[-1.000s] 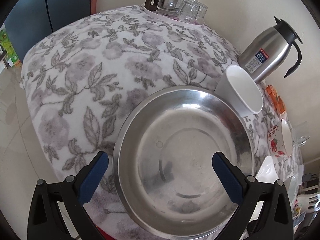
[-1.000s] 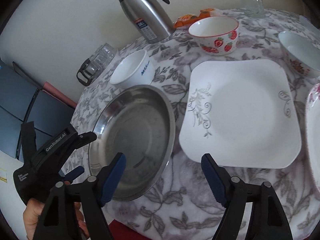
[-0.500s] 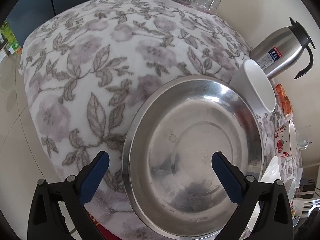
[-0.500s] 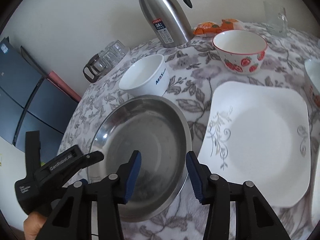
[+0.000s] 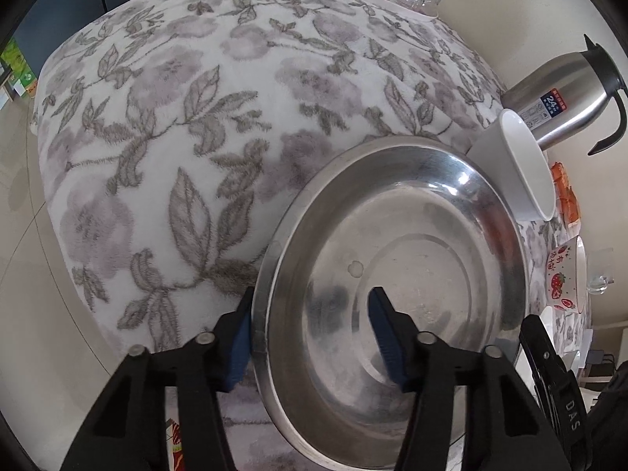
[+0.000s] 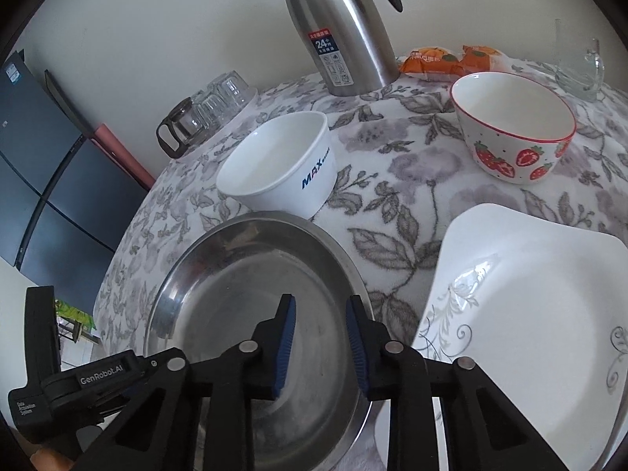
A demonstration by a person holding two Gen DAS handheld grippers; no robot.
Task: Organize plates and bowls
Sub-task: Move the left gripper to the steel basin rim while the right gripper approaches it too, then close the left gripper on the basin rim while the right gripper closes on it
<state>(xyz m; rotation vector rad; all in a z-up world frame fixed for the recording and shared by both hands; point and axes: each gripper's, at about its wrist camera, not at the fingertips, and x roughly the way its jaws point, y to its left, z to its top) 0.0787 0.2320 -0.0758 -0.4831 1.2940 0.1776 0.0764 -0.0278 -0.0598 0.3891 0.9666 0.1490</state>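
Observation:
A round steel plate [image 5: 412, 255] [image 6: 243, 294] lies on the floral tablecloth [image 5: 176, 117]. My left gripper [image 5: 310, 333] straddles the plate's left rim, one pad just outside it and the other over the plate's floor. Its jaws are closing and do not pinch the rim. My right gripper [image 6: 322, 345] sits over the plate's right rim with a gap still between its closing pads. Behind the plate stands a white bowl [image 6: 274, 165] [image 5: 522, 165]. A strawberry bowl [image 6: 510, 117] and a square white plate [image 6: 530, 314] are to the right.
A steel thermos jug [image 6: 341, 27] stands by the wall with orange snack packets [image 6: 431, 59] and a glass mug [image 6: 581, 66]. Upturned glasses and a glass pot [image 6: 212, 110] sit at the table's far left. The table edge runs close to the plate's near side.
Both grippers' jaws have narrowed a lot. The left one has shifted onto the plate's left rim. The right one has slid left from the square plate to the steel plate's right rim.

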